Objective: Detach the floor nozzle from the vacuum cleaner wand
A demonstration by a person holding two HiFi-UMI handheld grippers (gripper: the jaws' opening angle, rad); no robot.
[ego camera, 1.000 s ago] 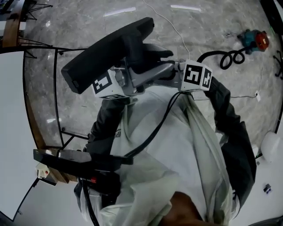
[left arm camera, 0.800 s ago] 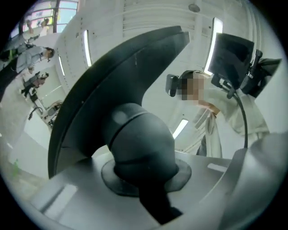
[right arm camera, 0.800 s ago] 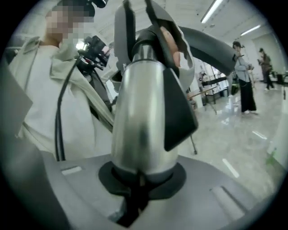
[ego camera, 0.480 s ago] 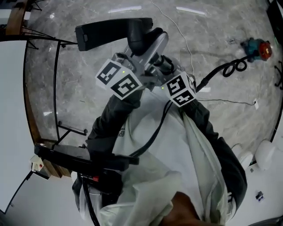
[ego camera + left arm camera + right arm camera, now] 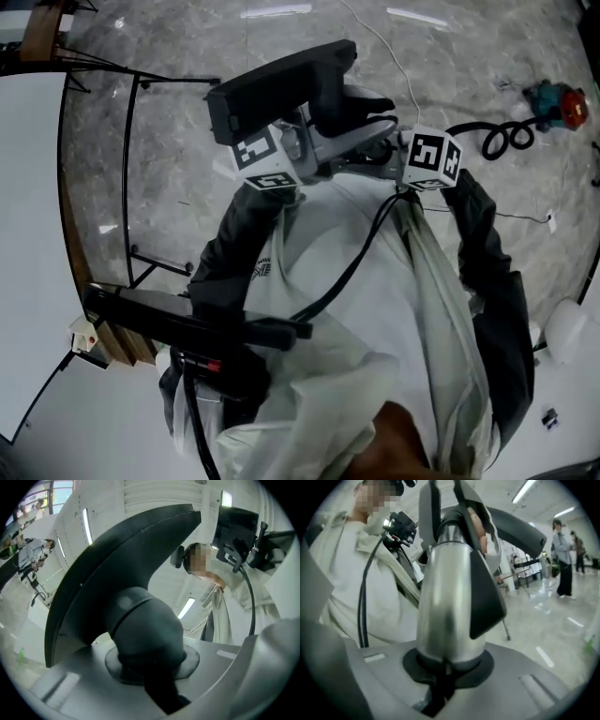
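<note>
In the head view the black floor nozzle (image 5: 281, 89) is held up in front of the person's chest, its wide head tilted. My left gripper (image 5: 314, 141) is shut on the nozzle's dark rounded neck (image 5: 145, 630), under the broad nozzle head (image 5: 117, 564). My right gripper (image 5: 372, 150) comes in from the right and is shut on the silver wand end (image 5: 445, 602), which carries a black latch piece (image 5: 485, 597). Wand and nozzle look joined; the joint itself is hidden between the two grippers.
A black cable (image 5: 347, 272) runs down the pale jacket. A black unit with a red button (image 5: 202, 364) hangs at the lower left. A white table with a black frame (image 5: 127, 187) stands left. On the marble floor lie a coiled black hose (image 5: 499, 141) and a red-teal tool (image 5: 551, 98).
Both grippers and the nozzle lifted toward the top of the view, then came back down. The nozzle head now sits further right than a second ago. Both grips are unchanged.
</note>
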